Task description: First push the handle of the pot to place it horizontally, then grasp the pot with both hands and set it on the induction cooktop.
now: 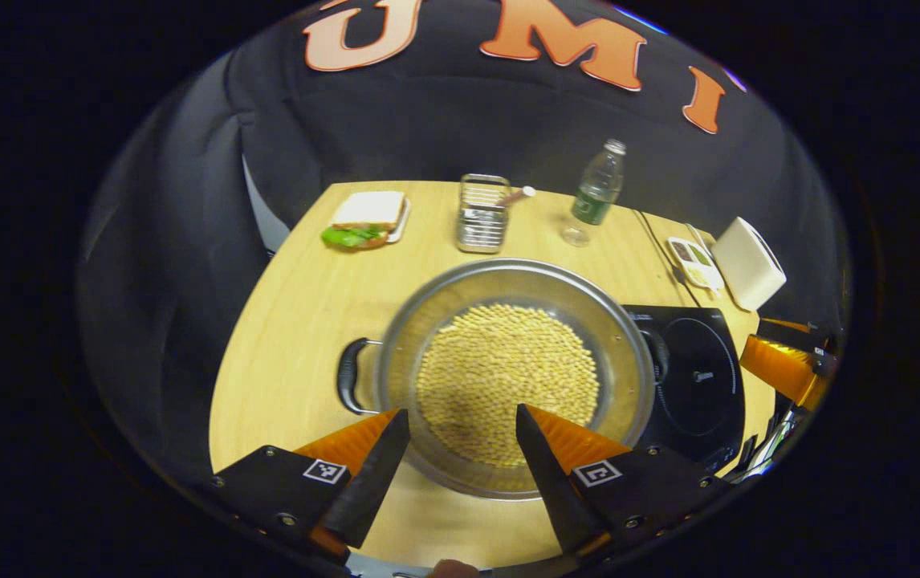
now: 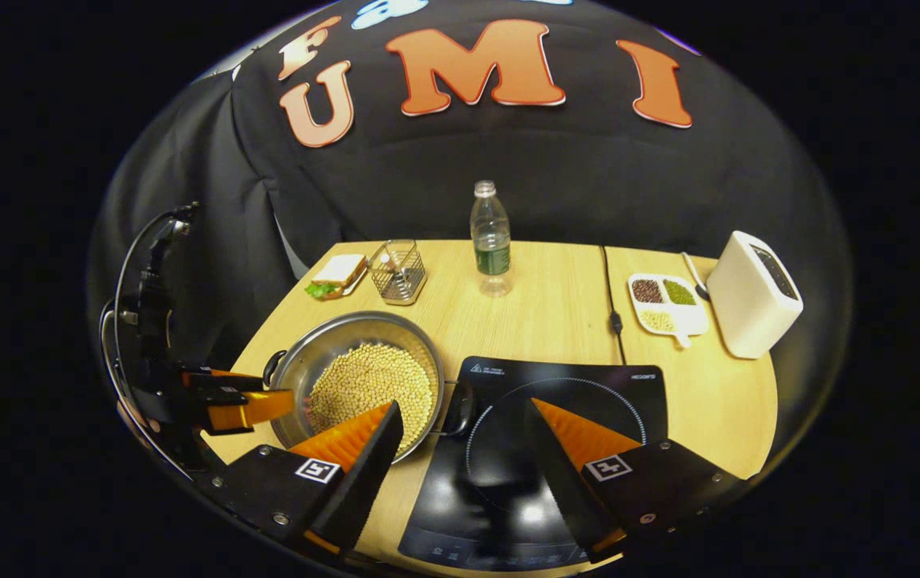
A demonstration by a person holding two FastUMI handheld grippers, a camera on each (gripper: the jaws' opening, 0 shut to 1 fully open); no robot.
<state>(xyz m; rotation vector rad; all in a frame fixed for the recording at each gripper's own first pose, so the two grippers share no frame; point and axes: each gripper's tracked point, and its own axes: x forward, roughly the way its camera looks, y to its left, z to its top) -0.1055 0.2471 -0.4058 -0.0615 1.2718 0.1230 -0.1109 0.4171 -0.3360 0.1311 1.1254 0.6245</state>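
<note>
The steel pot, filled with pale beans, stands on the wooden table with one black handle on its left and the other beside the black induction cooktop. My left gripper is open, its fingers spread over the pot's near rim. In the right gripper view the pot sits left of the cooktop. My right gripper is open, with the pot's right handle between its fingertips. The left gripper hovers at the pot's left side.
Along the back of the table are a sandwich on a plate, a wire basket and a water bottle. At the right stand a divided dish of beans and a white box. A cable runs to the cooktop.
</note>
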